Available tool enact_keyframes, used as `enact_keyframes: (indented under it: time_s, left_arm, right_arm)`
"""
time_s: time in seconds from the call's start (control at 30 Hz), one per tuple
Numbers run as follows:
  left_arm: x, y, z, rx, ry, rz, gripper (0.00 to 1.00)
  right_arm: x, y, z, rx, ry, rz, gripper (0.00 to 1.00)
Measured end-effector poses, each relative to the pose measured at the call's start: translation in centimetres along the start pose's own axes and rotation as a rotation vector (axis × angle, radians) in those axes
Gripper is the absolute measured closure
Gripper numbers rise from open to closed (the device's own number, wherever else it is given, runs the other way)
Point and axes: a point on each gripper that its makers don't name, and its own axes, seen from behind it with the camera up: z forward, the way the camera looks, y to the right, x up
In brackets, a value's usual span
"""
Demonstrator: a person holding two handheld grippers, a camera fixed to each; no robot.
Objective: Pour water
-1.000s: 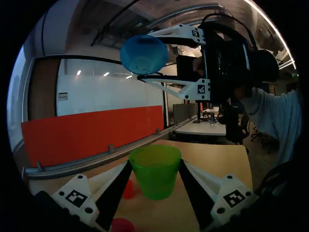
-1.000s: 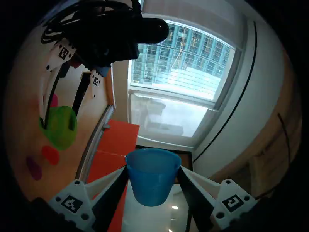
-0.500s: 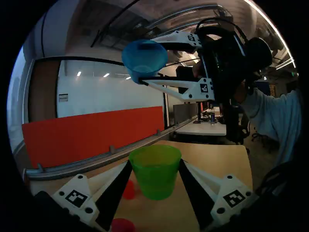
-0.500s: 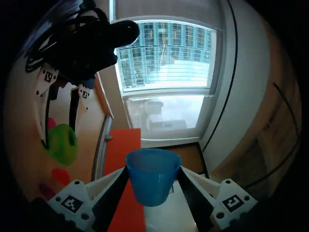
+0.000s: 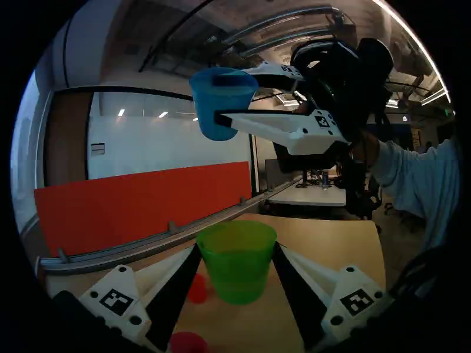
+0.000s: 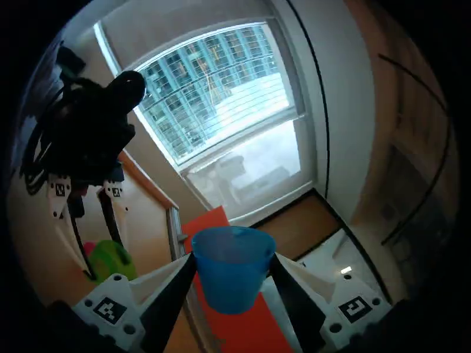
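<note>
In the left gripper view my left gripper (image 5: pixel 236 266) is shut on a green cup (image 5: pixel 236 266), held upright just above the wooden table (image 5: pixel 329 238). Higher up, the right gripper (image 5: pixel 226 105) holds a blue cup (image 5: pixel 221 101) nearly upright, above and a little beyond the green cup. In the right gripper view the right gripper (image 6: pixel 232 275) is shut on the blue cup (image 6: pixel 232 275), and the left gripper (image 6: pixel 100 259) with the green cup (image 6: pixel 109 260) sits at the lower left.
Small red discs (image 5: pixel 196 288) lie on the table beside the green cup. An orange panel (image 5: pixel 141 200) and a metal rail (image 5: pixel 176 229) run along the table's far edge. A person's sleeve (image 5: pixel 412 176) is at the right. A large window (image 6: pixel 229 106) stands behind.
The right gripper has rotated the blue cup from lying on its side back to nearly upright. The green cup and left gripper have stayed put.
</note>
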Motion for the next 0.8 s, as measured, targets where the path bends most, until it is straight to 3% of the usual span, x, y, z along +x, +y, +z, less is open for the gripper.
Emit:
enact_keyframes:
  time_s: [0.3,0.53,0.8]
  left_arm:
    - [0.0,-0.1,-0.1,0.003,0.001,0.000,0.14]
    - [0.1,-0.2,-0.1,0.005,0.003,0.001,0.14]
    - [0.2,-0.3,-0.3,0.012,0.006,0.002,0.14]
  right_arm:
    - [1.2,-2.0,-0.4,0.032,0.031,0.260,0.11]
    - [2.6,-2.2,-0.7,0.062,0.058,0.485,0.11]
    - [3.6,-2.3,-0.9,0.102,0.078,0.689,0.12]
